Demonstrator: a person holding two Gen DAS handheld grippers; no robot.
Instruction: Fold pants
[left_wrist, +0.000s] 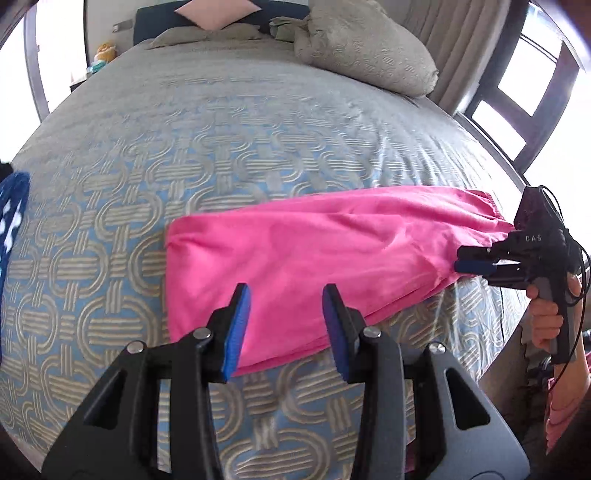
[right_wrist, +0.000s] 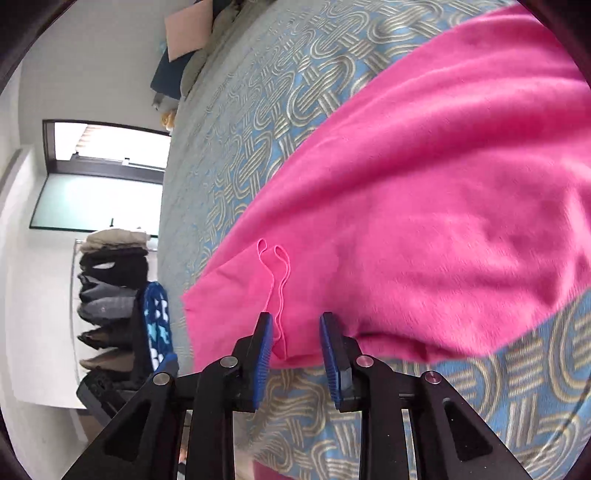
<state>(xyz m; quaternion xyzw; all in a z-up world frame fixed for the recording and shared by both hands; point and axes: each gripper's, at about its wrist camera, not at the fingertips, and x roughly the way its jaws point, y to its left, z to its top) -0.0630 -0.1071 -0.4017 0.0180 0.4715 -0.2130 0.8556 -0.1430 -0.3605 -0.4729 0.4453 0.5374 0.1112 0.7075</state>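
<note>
Blue ribbed pads line the black fingers of the left hand-held gripper (left_wrist: 286, 325), whose jaws stand wide apart just above the near edge of the pink pants (left_wrist: 314, 258) and hold nothing. The pants lie flat in a long band across the patterned blue-and-beige bedspread (left_wrist: 147, 166), near the foot of the bed. At the right end of the band, seen from the left wrist view, the right hand-held gripper (left_wrist: 460, 260) meets the fabric edge side-on; from there its jaws look nearly together. In the right wrist view the same gripper (right_wrist: 295, 345) shows a moderate gap between its pads, with the pants' edge and a thin pink drawstring (right_wrist: 279, 280) lying between them; whether the cloth is pinched cannot be told. Farther off, a grey pillow (left_wrist: 369, 48) rests at the head of the bed, and a stack of folded clothes (right_wrist: 110, 295) stands beyond the bed's side.
</note>
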